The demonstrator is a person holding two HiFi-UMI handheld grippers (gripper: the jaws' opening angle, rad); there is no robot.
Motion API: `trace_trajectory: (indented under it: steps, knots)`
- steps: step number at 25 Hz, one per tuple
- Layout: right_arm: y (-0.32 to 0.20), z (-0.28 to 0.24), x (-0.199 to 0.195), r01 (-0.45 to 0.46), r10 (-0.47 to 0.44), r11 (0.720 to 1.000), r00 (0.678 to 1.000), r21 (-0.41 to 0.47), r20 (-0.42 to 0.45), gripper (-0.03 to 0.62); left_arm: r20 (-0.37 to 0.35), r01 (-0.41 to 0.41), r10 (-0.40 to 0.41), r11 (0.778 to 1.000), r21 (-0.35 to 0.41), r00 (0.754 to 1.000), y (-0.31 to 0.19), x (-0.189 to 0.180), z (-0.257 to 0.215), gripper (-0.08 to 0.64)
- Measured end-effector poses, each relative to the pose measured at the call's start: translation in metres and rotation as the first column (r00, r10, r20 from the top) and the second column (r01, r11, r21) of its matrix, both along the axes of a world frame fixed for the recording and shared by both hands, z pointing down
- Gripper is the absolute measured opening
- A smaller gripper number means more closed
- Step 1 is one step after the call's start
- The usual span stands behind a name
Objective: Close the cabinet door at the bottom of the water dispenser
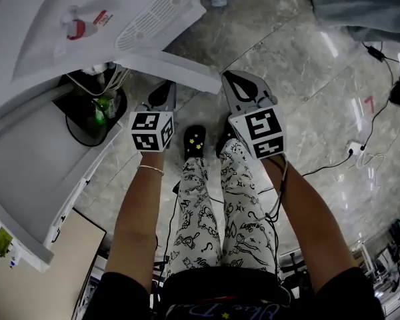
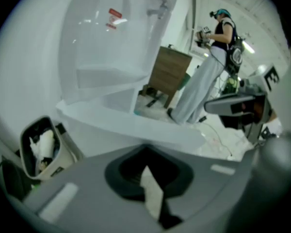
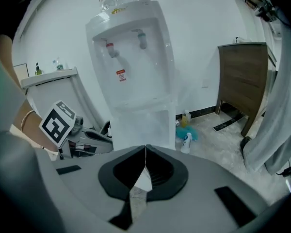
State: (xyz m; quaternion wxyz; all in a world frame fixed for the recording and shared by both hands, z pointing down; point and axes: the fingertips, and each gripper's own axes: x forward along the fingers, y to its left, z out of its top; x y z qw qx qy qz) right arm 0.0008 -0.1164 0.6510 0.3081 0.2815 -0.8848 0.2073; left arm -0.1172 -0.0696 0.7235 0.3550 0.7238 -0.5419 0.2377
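The white water dispenser (image 1: 67,19) fills the upper left of the head view, and the right gripper view shows its front (image 3: 136,67) with a red and a blue tap. Its bottom cabinet door (image 1: 170,69) stands swung out from the body as a white slab. The same door (image 3: 143,123) faces the right gripper, and its edge (image 2: 136,125) runs across the left gripper view. My left gripper (image 1: 164,93) is shut and empty just short of the door's middle. Near the door's free end my right gripper (image 1: 237,83) is also shut and empty.
A black-lined bin (image 1: 87,122) with rubbish stands beside the dispenser. Spray bottles (image 3: 186,141) stand on the marble floor by the wall, and a wooden cabinet (image 3: 242,81) is to the right. Cables (image 1: 360,149) trail over the floor on the right. Another person (image 2: 208,76) stands farther back.
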Motion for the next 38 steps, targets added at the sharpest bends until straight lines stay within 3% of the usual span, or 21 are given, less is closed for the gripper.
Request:
trace_trajectory:
  steps: [4, 10, 17, 28, 38]
  knots:
    - [-0.007, 0.001, 0.007, -0.020, 0.020, 1.000, 1.000, -0.020, 0.006, 0.015, 0.001, -0.054, 0.054, 0.998, 0.019, 0.999, -0.031, 0.014, -0.002, -0.003]
    - [-0.021, -0.001, 0.004, -0.043, 0.047, 0.997, 0.997, -0.067, 0.058, 0.015, -0.016, 0.006, -0.005, 0.999, 0.044, 1.000, -0.070, 0.001, -0.001, -0.003]
    - [-0.032, -0.004, -0.006, -0.017, 0.020, 0.999, 0.998, -0.052, 0.062, 0.015, 0.049, -0.016, 0.014, 0.999, 0.047, 0.999, -0.093, -0.024, 0.001, -0.003]
    - [-0.040, -0.019, -0.018, -0.033, 0.040, 0.997, 0.993, -0.063, 0.112, 0.015, 0.012, 0.144, -0.145, 0.987, 0.068, 0.989, -0.117, -0.052, 0.004, -0.003]
    - [-0.052, -0.036, -0.018, -0.083, 0.092, 0.995, 0.982, -0.057, 0.164, 0.015, -0.076, 0.309, -0.303, 0.946, 0.094, 0.950, -0.110, -0.067, -0.005, -0.003]
